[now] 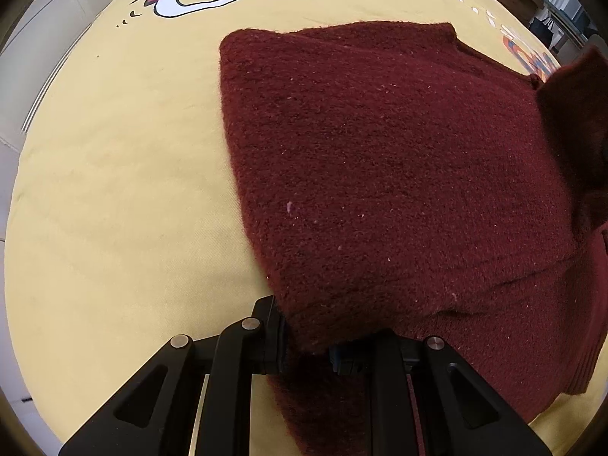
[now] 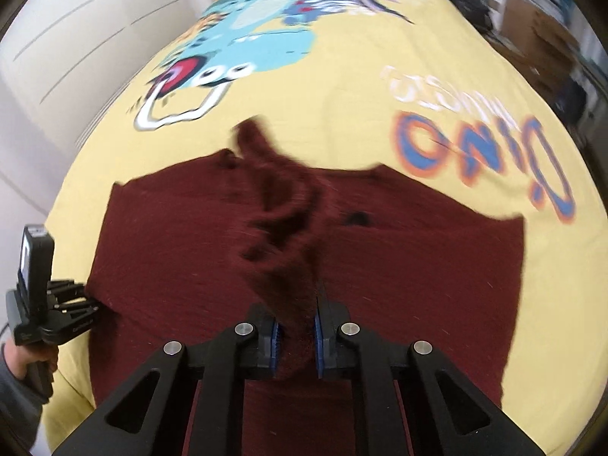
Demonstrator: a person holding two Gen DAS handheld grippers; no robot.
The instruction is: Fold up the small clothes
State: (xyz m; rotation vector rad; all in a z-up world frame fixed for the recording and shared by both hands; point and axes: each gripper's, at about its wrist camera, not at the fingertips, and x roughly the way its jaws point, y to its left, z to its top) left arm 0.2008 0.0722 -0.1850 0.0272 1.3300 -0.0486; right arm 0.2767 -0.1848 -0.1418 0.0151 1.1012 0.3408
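A dark red knitted sweater [image 1: 380,159] lies spread on the yellow bedspread [image 1: 114,190]; it also shows in the right wrist view [image 2: 171,247]. My left gripper [image 1: 307,345] is shut on the sweater's near left edge, down at the bed. It shows from outside in the right wrist view [image 2: 76,304], at the sweater's left side. My right gripper [image 2: 296,334] is shut on a bunched sleeve [image 2: 277,220] of the sweater, lifted above the body and blurred. That raised sleeve shows at the right edge of the left wrist view [image 1: 577,121].
The bedspread carries a blue cartoon dinosaur print [image 2: 247,38] and orange-blue letters [image 2: 486,152]. A white wall [image 2: 68,38] runs along the left. Cardboard boxes and dark clutter [image 2: 543,38] stand beyond the bed's right side.
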